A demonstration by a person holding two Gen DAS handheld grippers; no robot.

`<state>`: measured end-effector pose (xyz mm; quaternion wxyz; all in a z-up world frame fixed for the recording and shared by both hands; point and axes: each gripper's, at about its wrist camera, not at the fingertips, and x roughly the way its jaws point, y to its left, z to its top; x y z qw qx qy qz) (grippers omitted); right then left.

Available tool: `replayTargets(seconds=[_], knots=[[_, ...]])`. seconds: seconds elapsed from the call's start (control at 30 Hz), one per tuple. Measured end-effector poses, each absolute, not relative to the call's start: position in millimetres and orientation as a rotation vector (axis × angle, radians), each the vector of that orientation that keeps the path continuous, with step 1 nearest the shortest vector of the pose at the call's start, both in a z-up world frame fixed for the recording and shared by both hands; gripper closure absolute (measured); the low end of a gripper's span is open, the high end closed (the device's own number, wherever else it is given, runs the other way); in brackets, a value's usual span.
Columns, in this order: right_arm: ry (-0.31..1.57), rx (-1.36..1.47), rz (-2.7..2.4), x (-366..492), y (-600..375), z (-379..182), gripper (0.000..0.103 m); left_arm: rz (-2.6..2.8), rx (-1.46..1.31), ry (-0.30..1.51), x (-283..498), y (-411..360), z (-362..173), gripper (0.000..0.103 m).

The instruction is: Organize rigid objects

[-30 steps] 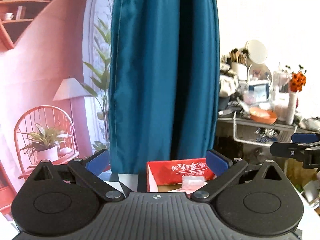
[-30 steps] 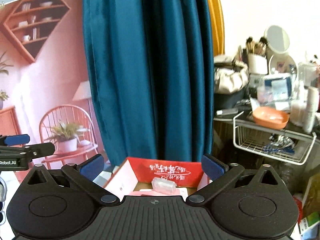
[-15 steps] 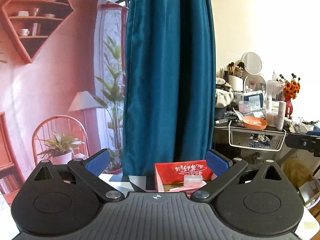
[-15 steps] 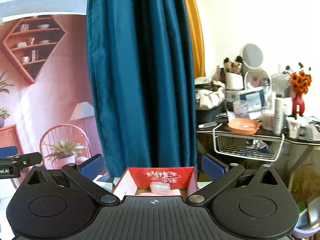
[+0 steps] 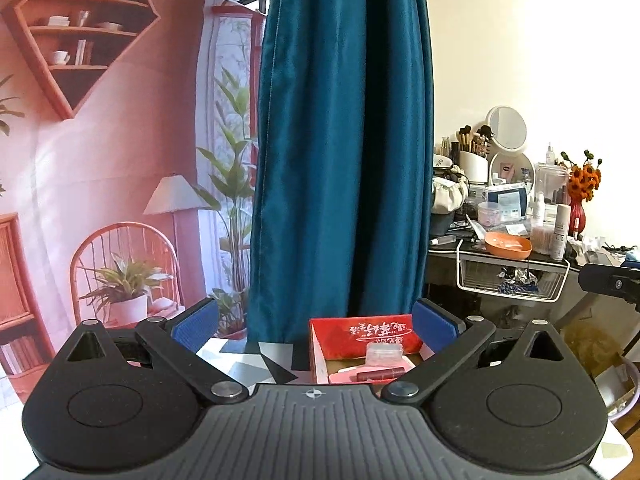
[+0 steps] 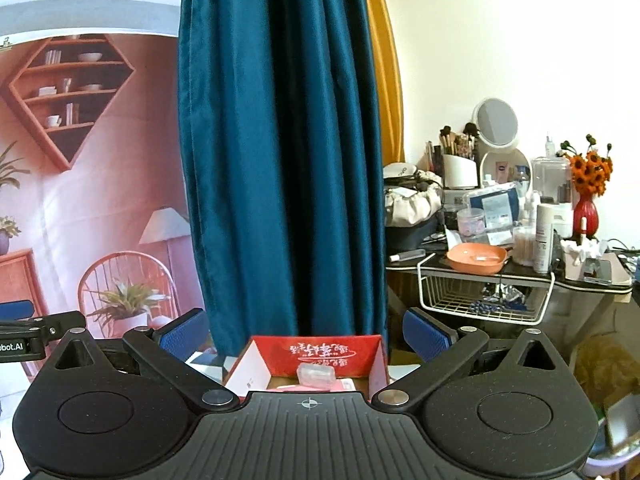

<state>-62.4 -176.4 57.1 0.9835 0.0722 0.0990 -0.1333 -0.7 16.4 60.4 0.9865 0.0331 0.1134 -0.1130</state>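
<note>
Box [image 5: 366,334] (red, open-topped) holds a clear case [image 5: 383,354] and pink items; both claws [image 5: 315,324] [image 6: 306,334] gape, empty.

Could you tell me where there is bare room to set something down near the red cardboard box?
Free: the grey-and-white patterned tabletop left of the red cardboard box. Crowded: the box floor, with a clear plastic case and pink items, and the cluttered black dresser top.
</note>
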Motion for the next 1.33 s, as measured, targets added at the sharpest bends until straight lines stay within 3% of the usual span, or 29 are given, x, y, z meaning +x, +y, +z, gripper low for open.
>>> replayTargets(seconds=[1.33], knots=[[0.216,0.128,-0.272,-59.9,-173.5,55.7,0.000,-0.216,0.041,0.258,0.2,18.0,56.8,0.000]])
